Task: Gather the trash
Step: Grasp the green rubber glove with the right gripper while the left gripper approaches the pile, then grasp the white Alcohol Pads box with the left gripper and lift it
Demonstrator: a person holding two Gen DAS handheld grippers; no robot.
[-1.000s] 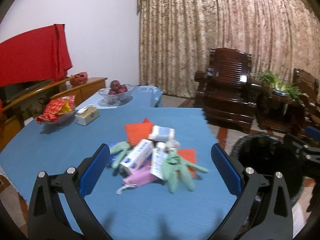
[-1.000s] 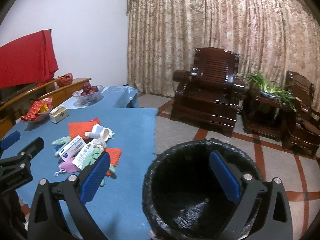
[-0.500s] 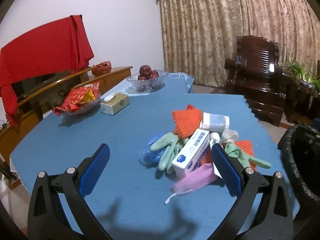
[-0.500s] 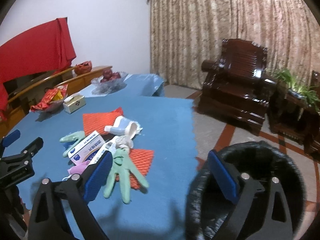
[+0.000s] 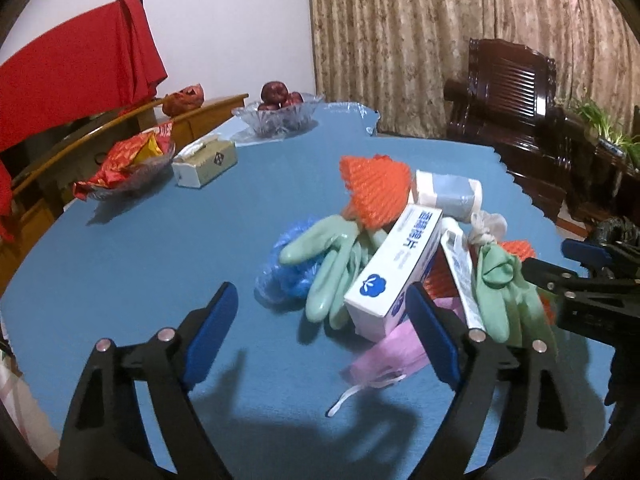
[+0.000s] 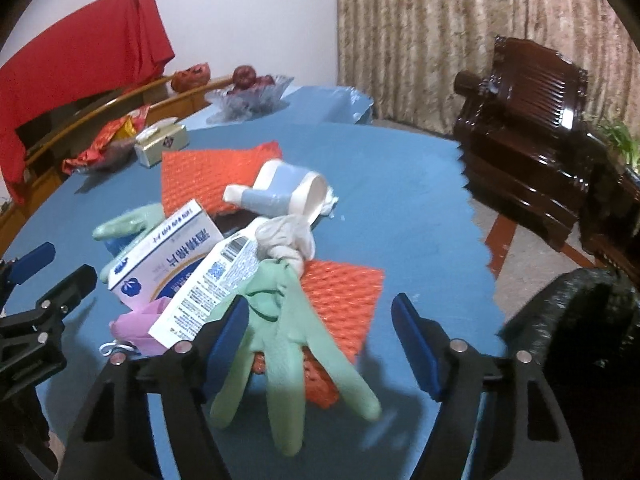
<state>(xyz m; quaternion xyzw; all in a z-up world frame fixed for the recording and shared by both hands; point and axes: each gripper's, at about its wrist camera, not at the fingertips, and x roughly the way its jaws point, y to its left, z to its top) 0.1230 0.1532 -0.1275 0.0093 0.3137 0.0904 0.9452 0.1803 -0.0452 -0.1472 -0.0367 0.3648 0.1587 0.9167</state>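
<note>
Trash pile sits mid-table on the blue tablecloth [image 5: 140, 240]: white box with blue print [image 5: 396, 276], green glove [image 6: 288, 344], second green glove [image 5: 328, 260], blue plastic bag [image 5: 280, 272], pink mask [image 5: 392, 354], orange foam net [image 5: 376, 186], second orange net [image 6: 340, 296], white-blue cup [image 6: 288, 194], barcode-labelled packet [image 6: 212, 284], knotted white cloth [image 6: 286, 236]. Left gripper [image 5: 320, 332] jaws closing, still wide, nothing clamped; right pad sits in front of the box corner and mask, left pad over bare cloth. Right gripper [image 6: 320, 344] jaws closing, green glove and orange net between them, pads not pressing yet as far as I can tell. Black-lined bin [image 6: 580, 340] beside the table's right edge. Tissue box [image 5: 204, 162], snack dish [image 5: 128, 164], fruit bowl [image 5: 280, 114] at the far side, well apart from the pile.
</note>
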